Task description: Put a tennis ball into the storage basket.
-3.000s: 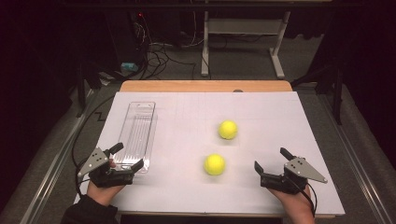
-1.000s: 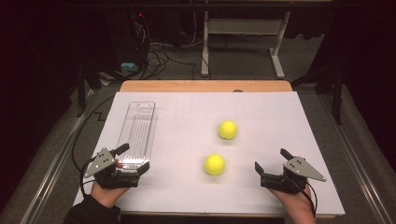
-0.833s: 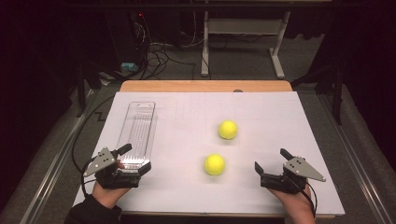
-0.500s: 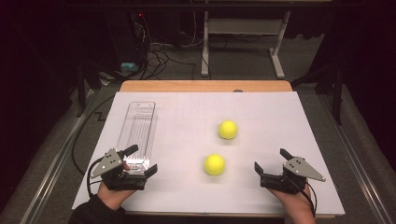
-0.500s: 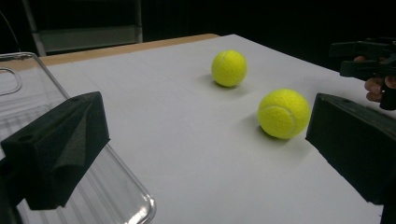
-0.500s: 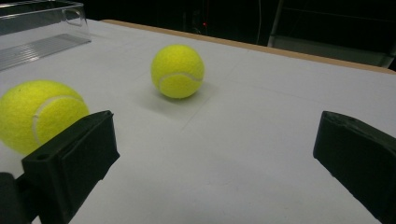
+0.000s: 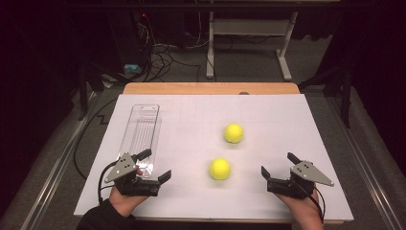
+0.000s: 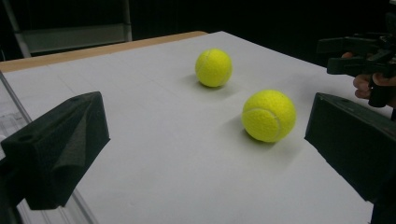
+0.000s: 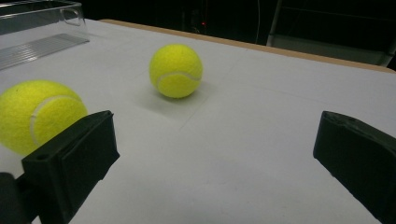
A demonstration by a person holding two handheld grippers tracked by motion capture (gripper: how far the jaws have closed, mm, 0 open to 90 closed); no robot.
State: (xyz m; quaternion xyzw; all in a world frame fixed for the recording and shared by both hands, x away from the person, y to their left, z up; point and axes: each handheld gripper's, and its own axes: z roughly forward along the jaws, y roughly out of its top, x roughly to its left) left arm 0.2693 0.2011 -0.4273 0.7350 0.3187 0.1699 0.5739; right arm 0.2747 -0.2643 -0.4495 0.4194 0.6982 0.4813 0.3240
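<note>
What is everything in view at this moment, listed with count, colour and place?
tennis balls: 2, yellow-green, on the white sheet; one nearer the person, one farther back, apart
tray: 1, clear plastic, long and narrow, left part of the sheet, empty
white sheet: 1, covers most of the table
table: 1, wood edge showing at the far side
metal stand: 1, pale grey, on the floor behind the table
cables: several, dark, on the floor behind
left gripper: 1, black, jaws open, at the tray's near end
right gripper: 1, black, jaws open, near right of the sheet
hands: 2, at the near edge
</note>
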